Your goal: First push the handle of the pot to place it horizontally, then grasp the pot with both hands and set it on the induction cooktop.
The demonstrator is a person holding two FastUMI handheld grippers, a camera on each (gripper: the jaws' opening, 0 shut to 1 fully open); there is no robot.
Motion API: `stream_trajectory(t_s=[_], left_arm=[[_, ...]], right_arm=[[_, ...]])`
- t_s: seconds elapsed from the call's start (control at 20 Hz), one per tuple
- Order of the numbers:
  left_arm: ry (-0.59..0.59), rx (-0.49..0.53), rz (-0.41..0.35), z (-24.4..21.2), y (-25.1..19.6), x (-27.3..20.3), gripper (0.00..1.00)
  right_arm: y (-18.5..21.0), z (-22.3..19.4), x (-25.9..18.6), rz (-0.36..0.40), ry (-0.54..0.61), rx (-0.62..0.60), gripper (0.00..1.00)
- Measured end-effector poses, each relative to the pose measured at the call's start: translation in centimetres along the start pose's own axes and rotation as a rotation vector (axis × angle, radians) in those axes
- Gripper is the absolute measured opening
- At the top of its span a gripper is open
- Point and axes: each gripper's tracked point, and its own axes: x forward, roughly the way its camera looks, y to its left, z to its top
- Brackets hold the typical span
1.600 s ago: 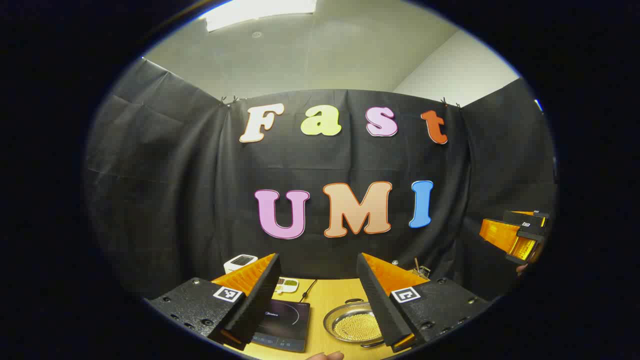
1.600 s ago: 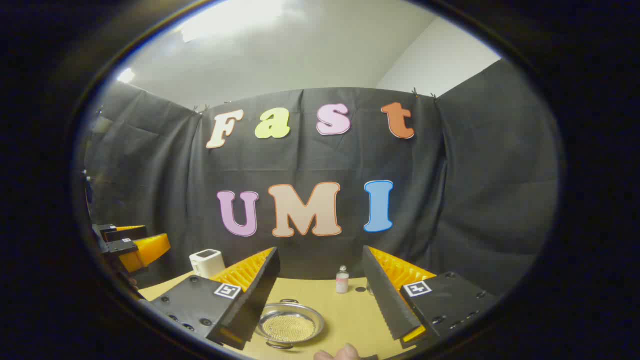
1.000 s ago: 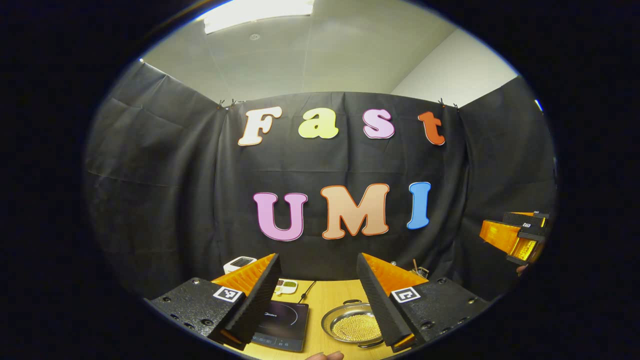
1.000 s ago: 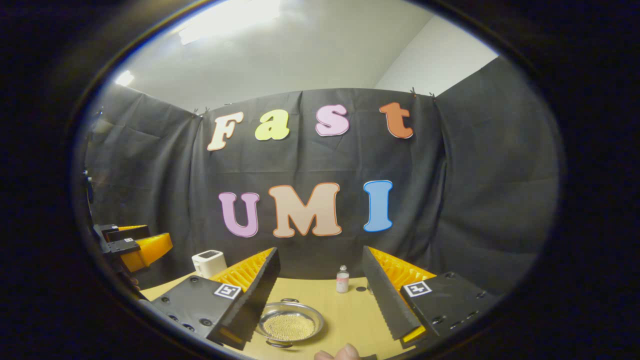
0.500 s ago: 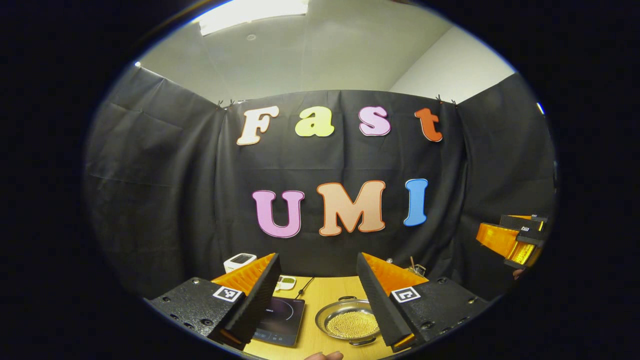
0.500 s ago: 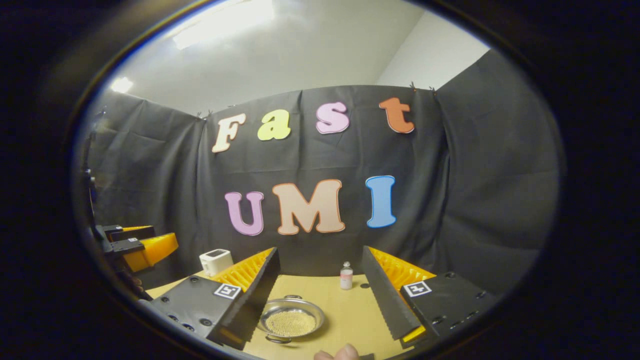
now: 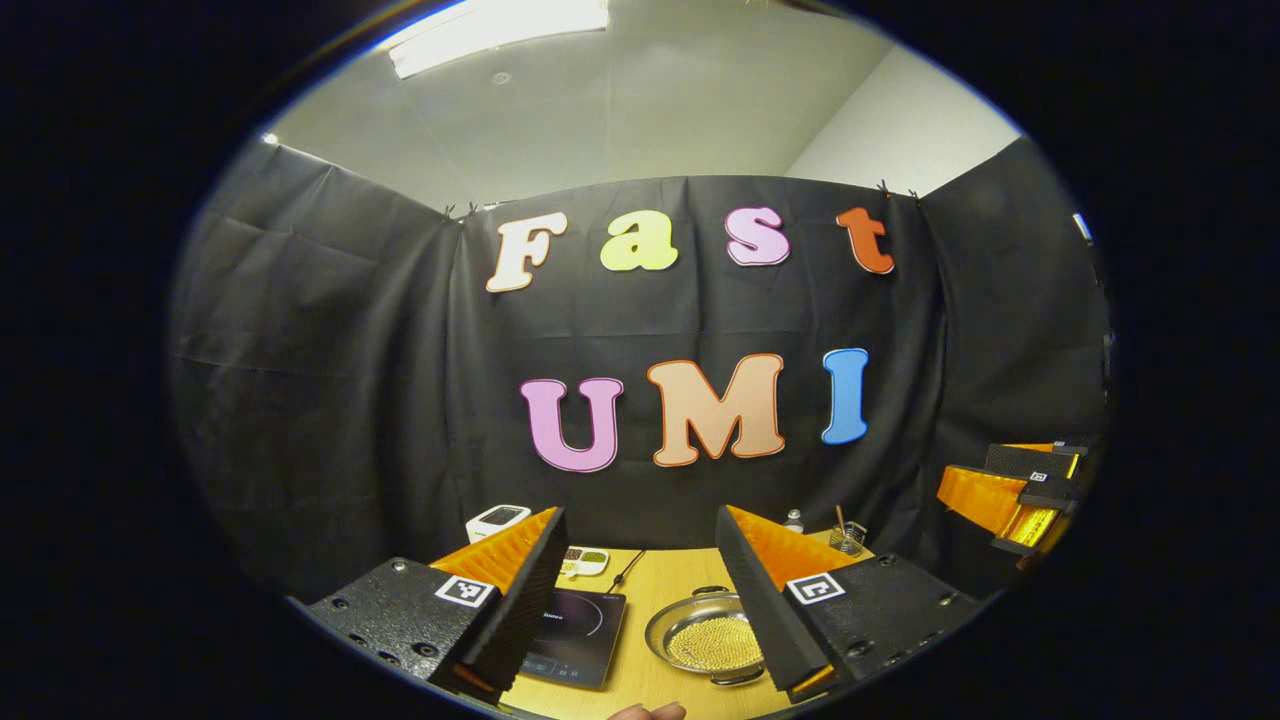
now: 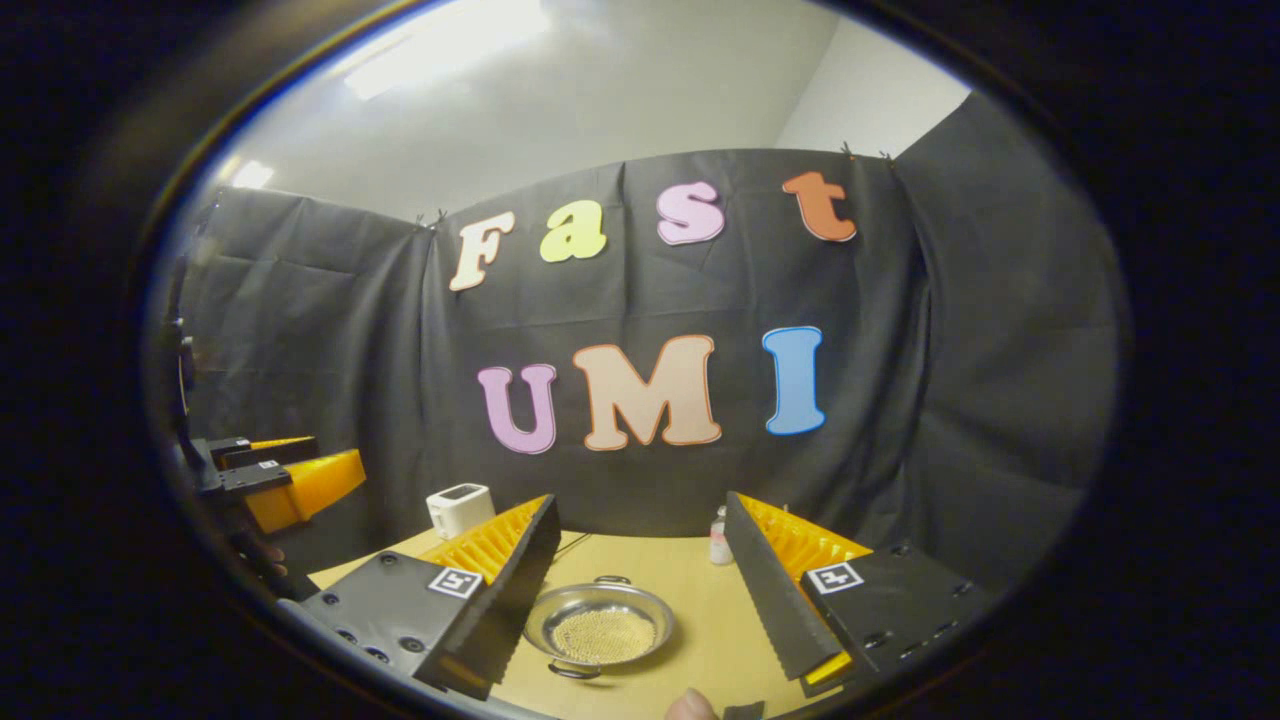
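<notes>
A shallow steel pot (image 7: 705, 640) with small yellow grains in it sits on the wooden table (image 7: 655, 590), just right of the black induction cooktop (image 7: 575, 640). Its two loop handles point toward and away from me. My left gripper (image 7: 638, 512) hovers open above the table, cooktop and pot showing between its fingers. In the right gripper view the pot (image 8: 600, 628) lies low between the fingers of my right gripper (image 8: 641, 500), which is open and holds nothing. The other gripper appears at each view's side: the right gripper (image 7: 1010, 495), the left gripper (image 8: 285, 480).
A white box-shaped device (image 8: 458, 508) stands at the table's back left. A small bottle (image 8: 718, 540) and a glass jar with sticks (image 7: 847, 540) stand at the back right. A small dish (image 7: 583, 560) and a cable (image 7: 625, 572) lie behind the cooktop.
Both grippers have tipped and shifted slightly, so the table and pot sit a little higher in both views. Both stay open. The pot has not moved.
</notes>
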Motion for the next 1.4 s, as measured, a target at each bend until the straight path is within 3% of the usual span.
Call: stream_trajectory(t_s=[0.1,0.35,0.5,0.55,0.6,0.65,0.7,0.75,0.85,1.0,1.05,1.4], left_arm=[[0.002,-0.014,-0.001,-0.4,1.4,1.0,0.92],[0.016,-0.043,-0.037,-2.5,5.5,5.6,0.93],[0.022,-0.064,-0.081,-3.7,7.3,8.5,0.93],[0.020,-0.069,-0.096,-4.0,7.7,9.4,0.93],[0.026,-0.075,-0.112,-4.4,8.2,10.2,0.95],[0.026,-0.089,-0.129,-4.6,8.5,10.8,0.93],[0.024,-0.101,-0.145,-4.8,8.7,11.5,0.93],[0.032,-0.107,-0.162,-5.2,8.9,12.1,0.95],[0.045,-0.111,-0.181,-6.2,9.6,12.9,0.95],[0.063,-0.134,-0.188,-7.4,10.6,13.8,0.95],[0.078,-0.141,-0.180,-8.0,11.1,14.0,0.92],[0.103,-0.175,-0.136,-9.7,13.7,15.4,0.95]], right_arm=[[1.4,-0.6,1.2,-0.001,0.014,-0.013,0.96],[5.7,-4.2,5.4,-0.045,0.112,0.004,0.70],[7.3,-6.0,7.4,-0.101,0.148,-0.011,0.30],[8.2,-7.0,8.2,-0.107,0.167,-0.006,0.27],[8.9,-8.0,8.8,-0.115,0.192,-0.001,0.12],[9.3,-9.1,9.2,-0.124,0.218,0.007,0.18],[9.2,-9.9,9.3,-0.151,0.241,0.005,0.07],[8.7,-10.2,9.7,-0.190,0.251,0.005,0.09],[8.8,-12.0,10.2,-0.224,0.305,0.046,0.00],[10.7,-15.3,10.2,-0.175,0.407,0.043,0.07],[11.1,-16.6,10.2,-0.159,0.443,0.049,0.00],[13.5,-28.5,8.9,-0.127,0.730,0.101,0.03]])
